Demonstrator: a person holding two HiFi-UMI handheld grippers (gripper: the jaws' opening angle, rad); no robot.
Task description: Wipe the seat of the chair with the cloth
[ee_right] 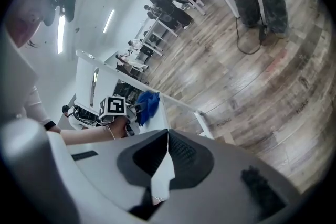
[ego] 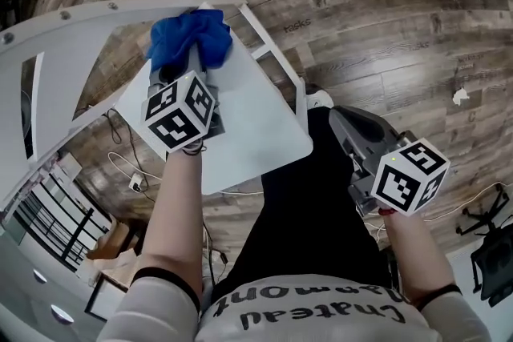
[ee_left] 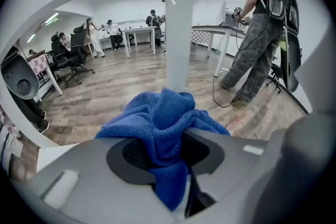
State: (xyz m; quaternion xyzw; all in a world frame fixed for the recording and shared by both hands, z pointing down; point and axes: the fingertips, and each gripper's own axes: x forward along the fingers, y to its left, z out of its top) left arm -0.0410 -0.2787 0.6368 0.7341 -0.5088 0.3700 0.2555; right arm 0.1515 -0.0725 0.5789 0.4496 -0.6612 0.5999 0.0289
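Observation:
A blue cloth (ego: 191, 38) is bunched at the far end of the white chair seat (ego: 248, 124), close under the chair's back rail (ego: 120, 12). My left gripper (ego: 186, 60) is shut on the blue cloth (ee_left: 163, 128), which spills out ahead of its jaws in the left gripper view, with a white upright of the chair back (ee_left: 178, 23) right behind it. My right gripper (ego: 346, 122) hangs to the right of the seat, off the chair, shut with nothing in it. The right gripper view shows the cloth (ee_right: 148, 105) and the left gripper (ee_right: 137, 110) from the side.
The chair stands on a wood-plank floor (ego: 377, 20). Cables (ego: 128, 164) lie on the floor left of the seat. A person in camouflage trousers (ee_left: 257, 60) stands nearby, and desks with office chairs (ee_left: 68, 60) and other people fill the far room.

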